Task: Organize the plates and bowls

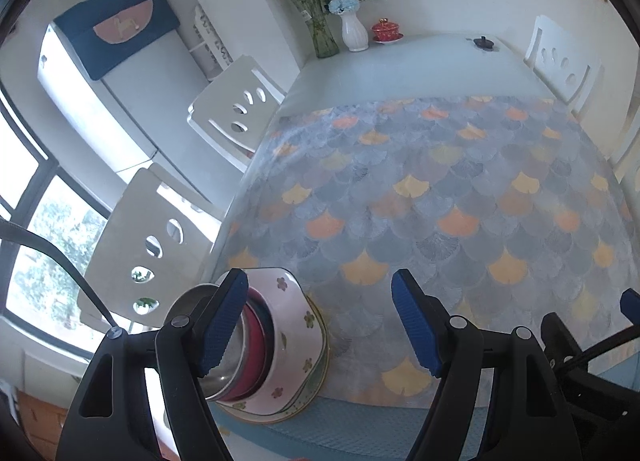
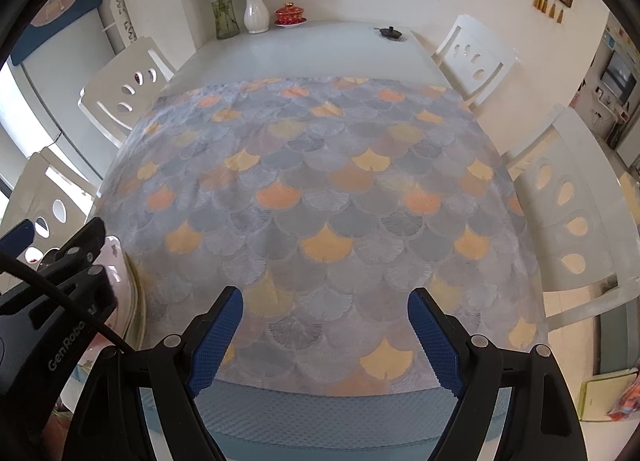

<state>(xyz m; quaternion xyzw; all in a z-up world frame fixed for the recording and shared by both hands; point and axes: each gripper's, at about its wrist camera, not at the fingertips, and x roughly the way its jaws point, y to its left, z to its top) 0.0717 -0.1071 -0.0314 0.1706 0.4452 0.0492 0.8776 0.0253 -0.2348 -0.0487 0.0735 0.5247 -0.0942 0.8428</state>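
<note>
Bowls (image 1: 256, 345) sit nested on plates (image 1: 308, 393) at the counter (image 1: 400, 73) edge, apparently finished; left tool (image 1: 320, 325) and right tool (image 2: 326, 341) both spread, empty. Best drawn back slowly, clear of the stack.

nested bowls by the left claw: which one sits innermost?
The steel bowl. It sits inside the red bowl, which sits in the white flowered bowl. It is the only bare metal one, partly hidden behind the left claw's finger.
</note>
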